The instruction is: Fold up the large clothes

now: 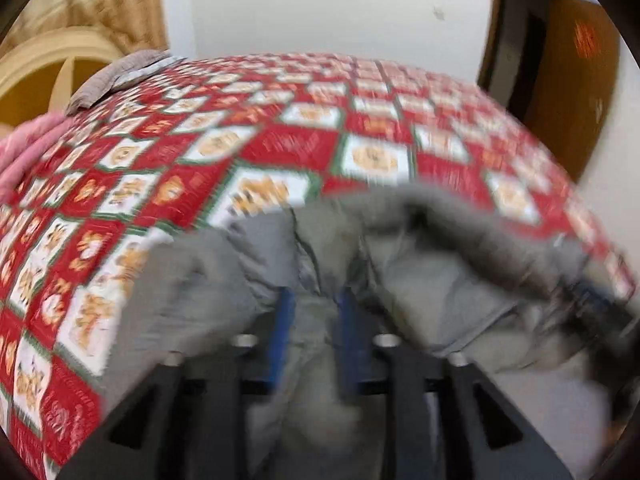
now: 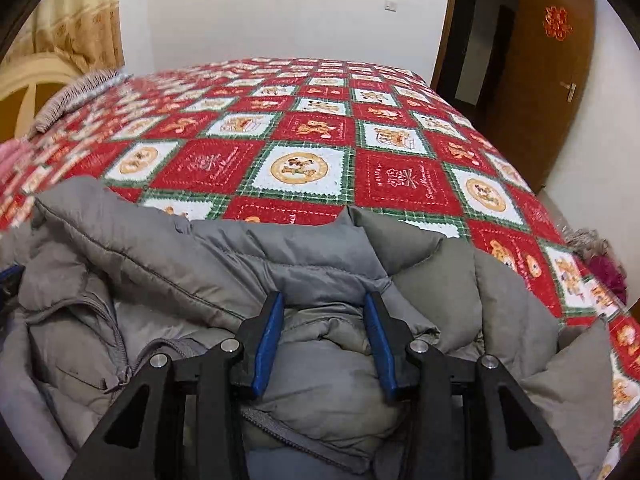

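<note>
Left wrist view: the picture is smeared. The left gripper (image 1: pixel 314 300) has its blue pads set narrow with a bunch of the grey padded jacket (image 1: pixel 440 276) between them, so it looks clamped on that fabric, though the blur keeps me from seeing how firm the contact is. The jacket lies directly ahead of and around the gripper, its furry hood trim (image 1: pixel 472 224) arching ahead and to the right. I judge the grip is there to lift or drag one side of the coat for a fold. Beyond the gripper spreads the bed (image 1: pixel 280 148), covered in a red, white and green check quilt with bear prints. Far ahead to the left rest a grey pillow (image 1: pixel 116 78) and something pink (image 1: pixel 24 148), with a cream headboard (image 1: pixel 52 60) behind them.

Right wrist view: sharp. The right gripper (image 2: pixel 324 304) is moderately spread, with a puffy fold of the jacket (image 2: pixel 320 264) bulging up between the pads. Whether the pads actually pinch it I cannot tell. The zipper (image 2: pixel 104 312) runs down to the gripper's left. With both grippers on the same bundle, the coat seems gathered, not yet laid flat. Ahead lies the quilted bed (image 2: pixel 304 132); far right stands a brown door (image 2: pixel 552 80) with a red ornament, beside a white wall (image 2: pixel 280 8).
</note>
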`<state>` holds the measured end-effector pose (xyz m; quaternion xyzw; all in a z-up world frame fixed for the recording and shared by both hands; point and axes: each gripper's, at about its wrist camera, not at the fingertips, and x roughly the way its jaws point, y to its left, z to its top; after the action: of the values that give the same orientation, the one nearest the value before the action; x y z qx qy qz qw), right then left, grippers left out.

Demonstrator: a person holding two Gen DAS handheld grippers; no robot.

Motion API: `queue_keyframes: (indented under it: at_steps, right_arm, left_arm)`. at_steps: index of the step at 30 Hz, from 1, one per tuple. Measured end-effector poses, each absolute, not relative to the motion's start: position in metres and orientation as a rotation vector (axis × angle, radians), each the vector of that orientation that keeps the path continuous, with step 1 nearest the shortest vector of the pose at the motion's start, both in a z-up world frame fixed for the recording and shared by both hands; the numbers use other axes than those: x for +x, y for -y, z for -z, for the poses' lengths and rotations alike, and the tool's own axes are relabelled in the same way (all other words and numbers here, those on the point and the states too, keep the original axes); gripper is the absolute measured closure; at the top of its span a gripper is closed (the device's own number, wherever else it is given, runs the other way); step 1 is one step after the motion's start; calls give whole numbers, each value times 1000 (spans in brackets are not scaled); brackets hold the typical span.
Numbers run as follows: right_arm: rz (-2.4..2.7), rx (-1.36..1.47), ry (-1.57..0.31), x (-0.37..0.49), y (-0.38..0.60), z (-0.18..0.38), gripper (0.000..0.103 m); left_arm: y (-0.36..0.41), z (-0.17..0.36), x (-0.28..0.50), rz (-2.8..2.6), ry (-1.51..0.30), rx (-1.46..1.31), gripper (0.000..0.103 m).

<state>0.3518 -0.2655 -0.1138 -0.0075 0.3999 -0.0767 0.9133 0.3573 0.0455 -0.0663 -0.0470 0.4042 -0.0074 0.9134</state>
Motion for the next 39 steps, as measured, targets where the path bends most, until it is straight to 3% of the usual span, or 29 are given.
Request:
queue_keyframes:
  at_steps: [2,3,6,9,10,11,13,20,31,34,39]
  right_arm:
    - [144,13,-815,350,270,113,60]
    - [143,17,-813,350,270,113,60]
    - [149,4,-807,351,265,113,60]
    - [146,8,-804,351,265,113,60]
    - [146,10,-803,351,264,113,60]
    - [144,14,-801,351,265,113,60]
    - [140,19,-800,351,266,113,60]
    - [134,24,-796,349,268,113,59]
    - [223,-12,-755,350,273,73,59]
    - [226,-23,-875,367,283,102,58]
    - [223,-12,-855,365,288,115,54]
  left_arm:
    - [-44,39,360,19,-771,-117,8]
    - [-39,22,364,28,-722,-110,0]
    - [-2,-8,395,45,-673,18,0]
    - [18,12,430,-11,-744,91,1]
    - [20,32,442,-61,-799,108,5]
    - [17,49,446,-98,-858,105,23]
    - [3,80,440,-111,-950,40,39]
    - [-8,111,407,-142,-879,7,30]
    - [-4,113,405,-151,-857,29,30]
    - [-4,112,405,-150,-855,33,30]
    - [-3,113,406,-157,-854,45,30]
